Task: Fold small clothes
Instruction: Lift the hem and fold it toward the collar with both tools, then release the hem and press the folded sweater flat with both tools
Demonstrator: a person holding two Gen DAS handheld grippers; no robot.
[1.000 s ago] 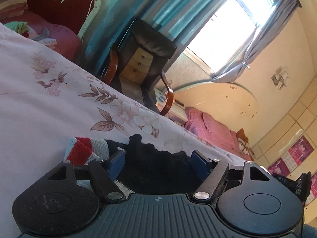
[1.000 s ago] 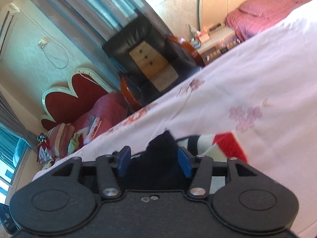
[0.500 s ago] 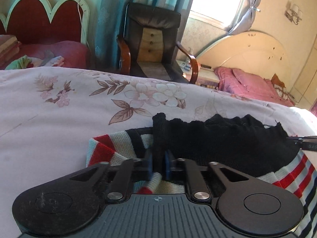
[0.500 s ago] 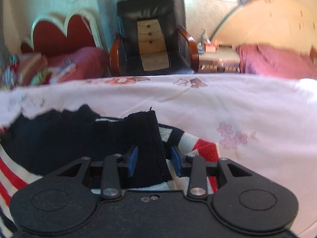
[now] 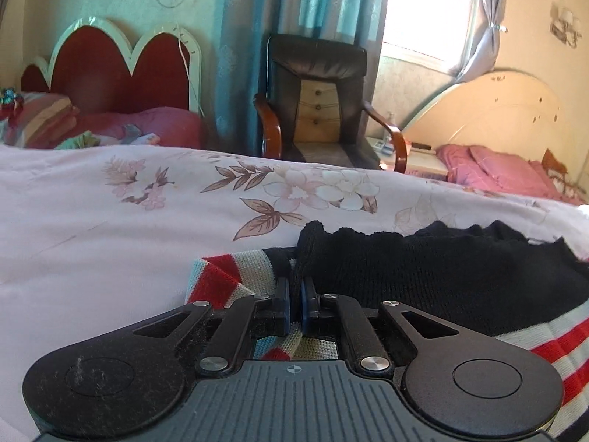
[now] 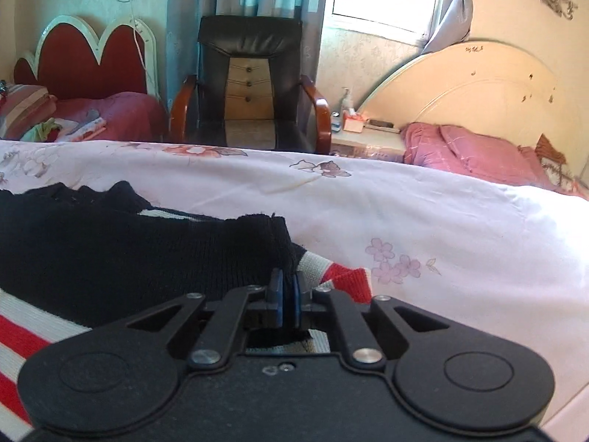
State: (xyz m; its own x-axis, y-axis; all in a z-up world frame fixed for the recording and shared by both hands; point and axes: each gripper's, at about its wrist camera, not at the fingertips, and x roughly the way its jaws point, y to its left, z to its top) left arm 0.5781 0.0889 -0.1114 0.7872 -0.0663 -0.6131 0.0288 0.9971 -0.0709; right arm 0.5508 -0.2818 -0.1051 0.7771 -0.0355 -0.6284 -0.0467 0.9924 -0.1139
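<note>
Both grippers sit low and level over the bed, pointing forward toward the far edge and the armchair point(image 5: 316, 99) beyond it. I see my left gripper point(image 5: 293, 294) with its blue pads drawn nearly together, pinching the left corner of the black hem of the striped knit garment point(image 5: 441, 276); a bunched tuft of black knit stands up just past the fingertips. My right gripper point(image 6: 286, 289) mirrors that pose, its pads pressed almost flat on the garment's right corner, where black fabric rises in a fold right ahead of the jaws. Between the two grips I see the black band stretched across, lifted slightly into a ridge, with red, white and grey stripes spilling out under and beside each tool. The garment lies on the pale floral bedsheet point(image 6: 423, 213), close to me. Behind the sheet stand a red scalloped headboard point(image 5: 121, 62) and a cream headboard point(image 6: 478, 84).
</note>
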